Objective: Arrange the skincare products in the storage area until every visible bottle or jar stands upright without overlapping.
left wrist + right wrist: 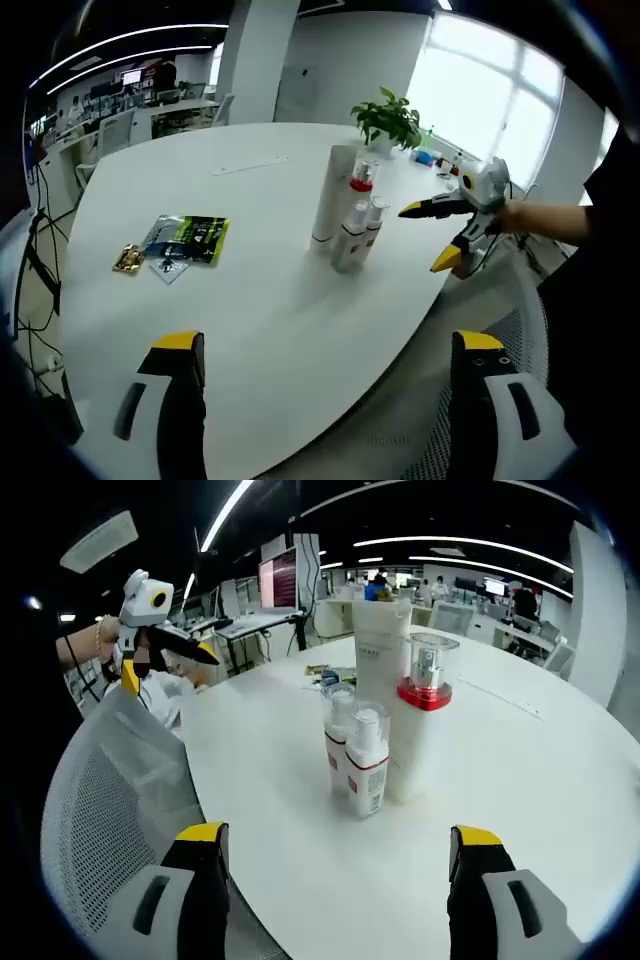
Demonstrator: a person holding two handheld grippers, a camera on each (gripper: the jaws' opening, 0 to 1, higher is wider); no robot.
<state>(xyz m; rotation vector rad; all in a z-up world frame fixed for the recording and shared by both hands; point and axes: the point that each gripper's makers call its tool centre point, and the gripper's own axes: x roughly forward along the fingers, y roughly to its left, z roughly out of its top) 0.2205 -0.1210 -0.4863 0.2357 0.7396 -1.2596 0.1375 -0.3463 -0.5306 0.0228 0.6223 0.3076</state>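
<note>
Skincare bottles standing grouped upright on a white table [250, 300], both grippers empty.

Left gripper [325, 350]: jaws wide apart, the tall white tube [332, 195], red-collared pump bottle [360, 190] and two small bottles [352, 235] well ahead, between the fingers. Right gripper [335, 845]: jaws spread, the small bottles [365, 760] close ahead between the fingers, nothing gripped. Sachets [185, 240] lie ahead of the left finger.

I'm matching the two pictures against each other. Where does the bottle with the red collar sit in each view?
Left gripper view: the red-collared bottle stands right of centre, beside the tall white tube.
Right gripper view: it stands just right of centre, in front of that tube.
Shared landmark: the two small clear-capped bottles beside it.
</note>
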